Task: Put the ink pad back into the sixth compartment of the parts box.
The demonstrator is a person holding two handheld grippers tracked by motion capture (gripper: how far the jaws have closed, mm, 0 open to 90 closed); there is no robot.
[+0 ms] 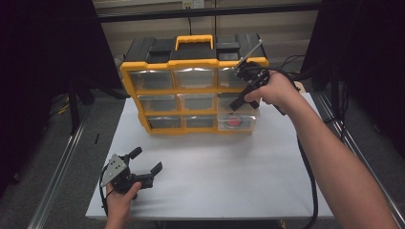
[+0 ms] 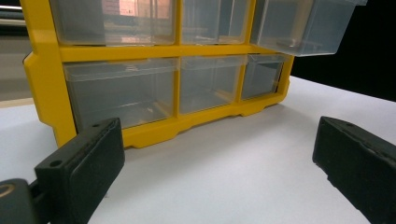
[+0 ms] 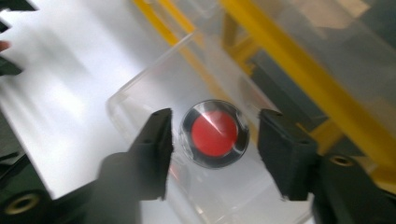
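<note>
- A yellow and black drawer cabinet (image 1: 193, 93) with a yellow handle on top stood on a white desk (image 1: 215, 167), towards its far edge.
- The cabinet held three rows of clear plastic drawers; the bottom-right drawer (image 1: 237, 121) was pulled out towards the person.
- Inside that open drawer lay a small round container (image 1: 233, 121) with a red middle and a dark rim under a clear lid.
- The right hand-held gripper (image 1: 239, 98) was held above the open drawer, pointing down into it from the right side of the cabinet.
- In the right gripper view, its two black jaws stood apart, one on each side of the round container (image 3: 214, 133), with a gap visible between each jaw and the container; the picture was somewhat blurred.
- The left hand-held gripper (image 1: 145, 160) was near the front left of the desk, well apart from the cabinet, its jaws spread wide and holding nothing.
- In the left gripper view, the cabinet's lower drawers (image 2: 126, 91) faced the camera and looked clear, and another drawer (image 2: 303, 25) stuck out at the upper right.
</note>
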